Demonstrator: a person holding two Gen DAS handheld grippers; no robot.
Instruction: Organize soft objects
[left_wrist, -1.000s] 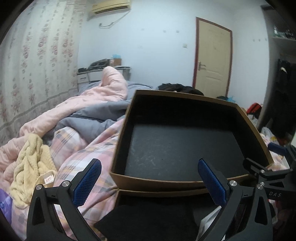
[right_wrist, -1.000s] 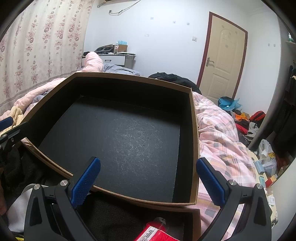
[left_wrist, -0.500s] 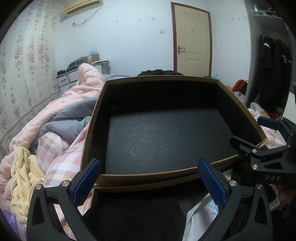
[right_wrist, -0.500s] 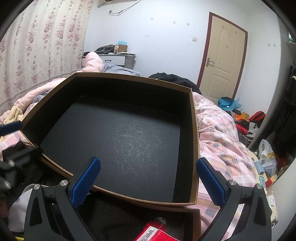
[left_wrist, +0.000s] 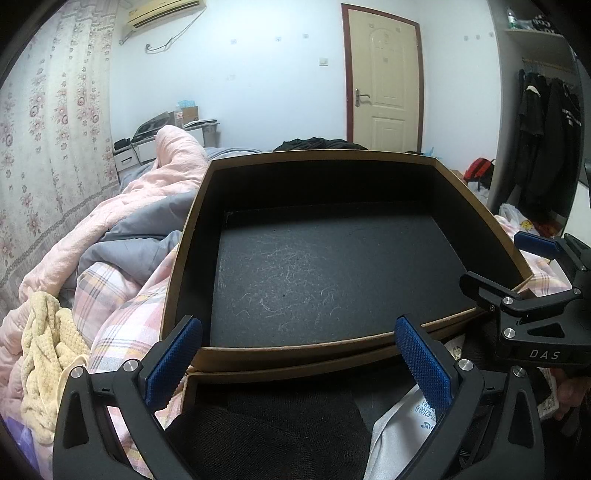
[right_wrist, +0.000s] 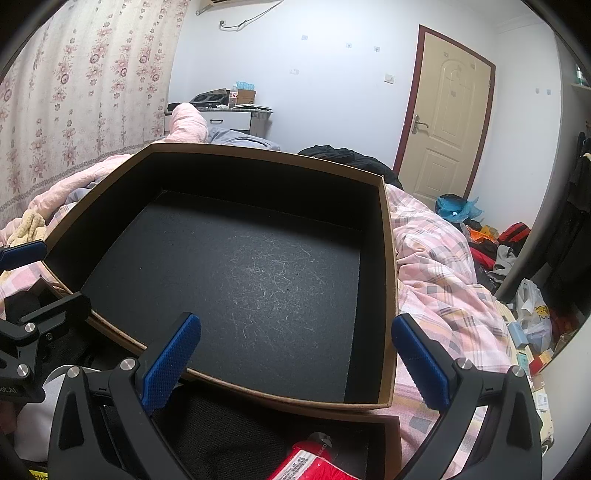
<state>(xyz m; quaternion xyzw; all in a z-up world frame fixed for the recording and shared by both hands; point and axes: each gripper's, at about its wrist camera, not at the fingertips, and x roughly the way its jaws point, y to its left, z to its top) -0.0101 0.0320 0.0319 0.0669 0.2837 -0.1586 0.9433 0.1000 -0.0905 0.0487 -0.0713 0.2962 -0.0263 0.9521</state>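
- Left gripper (left_wrist: 295, 354): blue-padded fingers spread wide, nothing held between them. It is poised over the near rim of the lower box, judged ready for a pick.
- Right gripper (right_wrist: 295, 350): fingers likewise spread apart and empty. It sits just beside the left one, so both face the same work area.
- Lower brown cardboard box with dark lining (left_wrist: 280, 373): nearest, directly under both grippers. Soft items are seen in it: a black fabric piece (left_wrist: 266, 432), a white plastic-wrapped packet (left_wrist: 399, 421) and a red packet (right_wrist: 306, 461).
- Empty brown cardboard tray with black felt floor (left_wrist: 332, 284): set just behind the lower box, its near wall touching or overlapping that rim. Judged as kept open and within reach as a sorting destination; that purpose cannot be confirmed.
- Pink plaid quilt (right_wrist: 436, 266): spread under both boxes as their support.
- Cream knitted cloth (left_wrist: 44, 354): crumpled on the quilt, left of the boxes and well apart from both grippers; likely another soft thing not yet sorted.
- Pink and grey duvet (left_wrist: 147, 206): bunched further back.
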